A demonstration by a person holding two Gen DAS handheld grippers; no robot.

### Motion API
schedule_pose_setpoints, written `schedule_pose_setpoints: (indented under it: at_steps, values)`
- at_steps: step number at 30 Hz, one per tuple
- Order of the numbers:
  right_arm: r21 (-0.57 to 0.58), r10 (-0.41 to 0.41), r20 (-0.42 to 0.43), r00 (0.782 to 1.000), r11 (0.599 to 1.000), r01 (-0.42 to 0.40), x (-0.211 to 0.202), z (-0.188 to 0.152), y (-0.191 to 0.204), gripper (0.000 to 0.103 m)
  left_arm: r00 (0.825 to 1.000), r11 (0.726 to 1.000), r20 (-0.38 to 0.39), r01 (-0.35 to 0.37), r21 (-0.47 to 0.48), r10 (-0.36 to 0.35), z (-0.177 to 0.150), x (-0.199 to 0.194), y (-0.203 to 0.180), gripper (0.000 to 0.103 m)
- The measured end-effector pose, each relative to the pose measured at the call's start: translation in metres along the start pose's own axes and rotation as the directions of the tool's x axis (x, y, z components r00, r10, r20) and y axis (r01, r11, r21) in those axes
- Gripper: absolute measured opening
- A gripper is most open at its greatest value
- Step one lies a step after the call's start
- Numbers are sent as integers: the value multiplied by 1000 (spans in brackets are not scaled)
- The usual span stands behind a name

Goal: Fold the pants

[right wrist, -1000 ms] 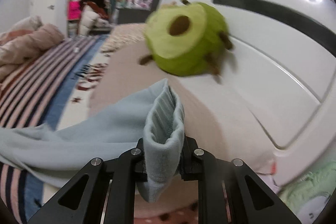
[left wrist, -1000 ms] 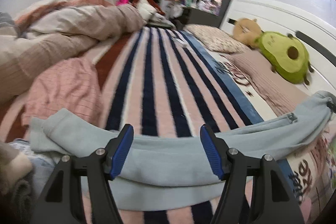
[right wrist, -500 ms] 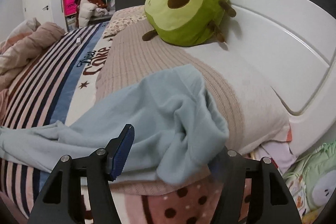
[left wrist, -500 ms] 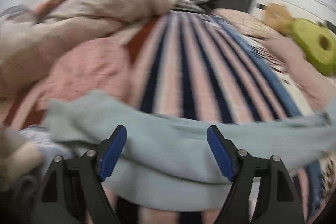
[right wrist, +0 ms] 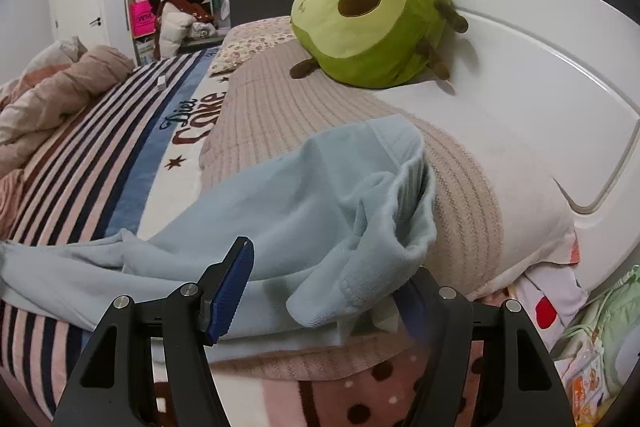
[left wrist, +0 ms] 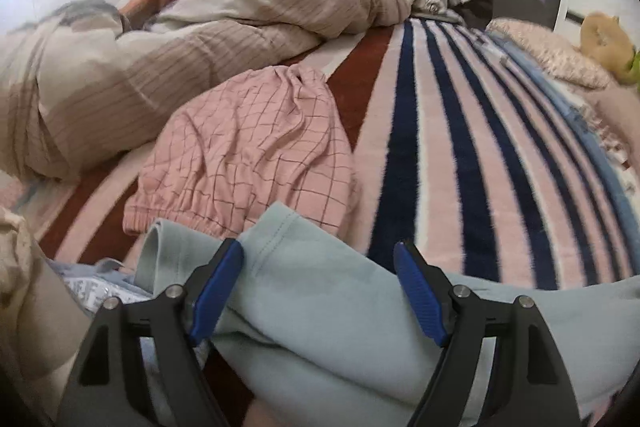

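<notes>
Light blue pants (left wrist: 320, 311) lie stretched across the near edge of the striped bed. In the left wrist view the leg cuffs (left wrist: 276, 227) lie between and just beyond the fingers of my left gripper (left wrist: 318, 291), which is open and holds nothing. In the right wrist view the waistband end (right wrist: 360, 211) lies crumpled on a beige pillow (right wrist: 472, 195). My right gripper (right wrist: 324, 291) is open, and the cloth drapes over its right fingertip.
Pink checked shorts (left wrist: 248, 155) lie just beyond the cuffs. A rumpled beige duvet (left wrist: 160, 39) fills the left of the bed. A green avocado plush (right wrist: 372, 15) rests against the white headboard (right wrist: 540, 39). Loose clothes lie at the lower right (right wrist: 600, 327).
My right gripper has opened and let go of the waistband, which dropped onto the pillow. My left gripper swung left along the pants to the leg cuffs, still open.
</notes>
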State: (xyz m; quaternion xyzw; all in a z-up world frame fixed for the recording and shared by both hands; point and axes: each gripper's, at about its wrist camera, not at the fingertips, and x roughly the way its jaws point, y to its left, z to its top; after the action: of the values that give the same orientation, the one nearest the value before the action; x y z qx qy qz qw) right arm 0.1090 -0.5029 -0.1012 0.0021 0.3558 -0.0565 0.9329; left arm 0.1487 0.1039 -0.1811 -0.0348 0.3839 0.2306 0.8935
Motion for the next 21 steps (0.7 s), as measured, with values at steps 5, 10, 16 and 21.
schedule_pose_setpoints:
  at_steps: [5, 10, 16, 21]
  values:
    - [3, 5, 8, 1000, 1000, -5, 3, -2, 0, 64, 998, 998, 31, -52, 19, 51, -10, -12, 9, 10]
    - [26, 13, 14, 1000, 1000, -13, 5, -4, -7, 64, 989, 995, 109, -100, 13, 98, -22, -45, 24, 6]
    - [38, 23, 18, 1000, 999, -23, 4, -5, -10, 64, 995, 995, 55, -82, 60, 78, -45, -61, 31, 6]
    - [40, 31, 15, 999, 999, -31, 1, -7, -11, 64, 995, 990, 34, -94, 105, 91, -52, -76, 27, 13]
